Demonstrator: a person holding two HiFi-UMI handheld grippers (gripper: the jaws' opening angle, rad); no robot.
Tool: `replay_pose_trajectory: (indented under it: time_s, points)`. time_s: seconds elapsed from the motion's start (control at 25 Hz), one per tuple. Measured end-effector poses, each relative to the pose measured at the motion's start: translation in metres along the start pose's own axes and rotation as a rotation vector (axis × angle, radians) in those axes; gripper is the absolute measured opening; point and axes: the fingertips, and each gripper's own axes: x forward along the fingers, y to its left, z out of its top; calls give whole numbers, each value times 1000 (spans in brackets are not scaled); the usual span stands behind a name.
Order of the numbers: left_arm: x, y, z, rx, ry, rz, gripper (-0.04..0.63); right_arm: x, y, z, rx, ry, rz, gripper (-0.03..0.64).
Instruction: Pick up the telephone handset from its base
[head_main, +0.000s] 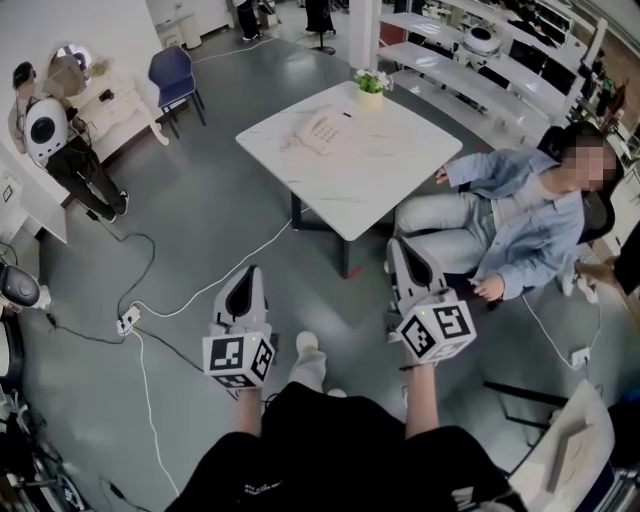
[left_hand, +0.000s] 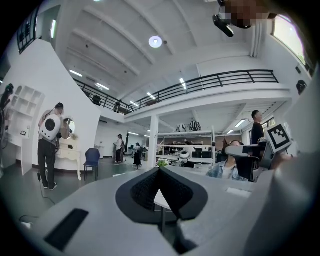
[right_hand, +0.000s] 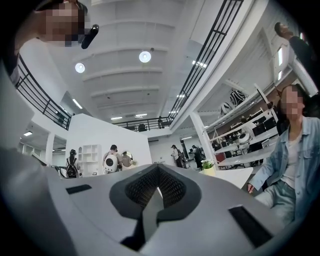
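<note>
- Approach looks to be the step in hand. In the head view the white telephone handset (head_main: 310, 133) lies on its white base (head_main: 327, 128), on the white marble-patterned bench (head_main: 390, 170) at upper centre. It is well apart from the left gripper (head_main: 246, 278) and right gripper (head_main: 402, 250) at the lower middle.
- Left gripper view: the black ribbed fingers (left_hand: 145, 190) are pressed together with nothing between them.
- Right gripper view: the fingers (right_hand: 172, 189) are likewise together and empty. Spread one pair before reaching the bench, take the handset across its narrow middle, and keep clear of the seated person in a denim jacket (right_hand: 290, 150) at right.
</note>
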Motion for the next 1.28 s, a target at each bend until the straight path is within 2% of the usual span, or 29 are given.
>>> replay_pose_trajectory:
  time_s: [0.24, 0.56, 0.84, 1.16, 1.28]
  points:
    - [44, 26, -9, -13, 13, -19, 0, 45, -13, -16, 10, 5, -19, -11]
    - [139, 76, -11, -40, 29, -64, 0, 139, -37, -25, 15, -1, -67, -11]
    - [209, 106, -12, -25, 38, -159, 0, 220, -53, -42, 78, -4, -109, -11]
    - [260, 148, -26, -44, 65, -139, 0, 278, -63, -64, 83, 20, -126, -11]
    - [278, 147, -33, -93, 78, -147, 0, 289, -70, -73, 91, 40, -145, -11]
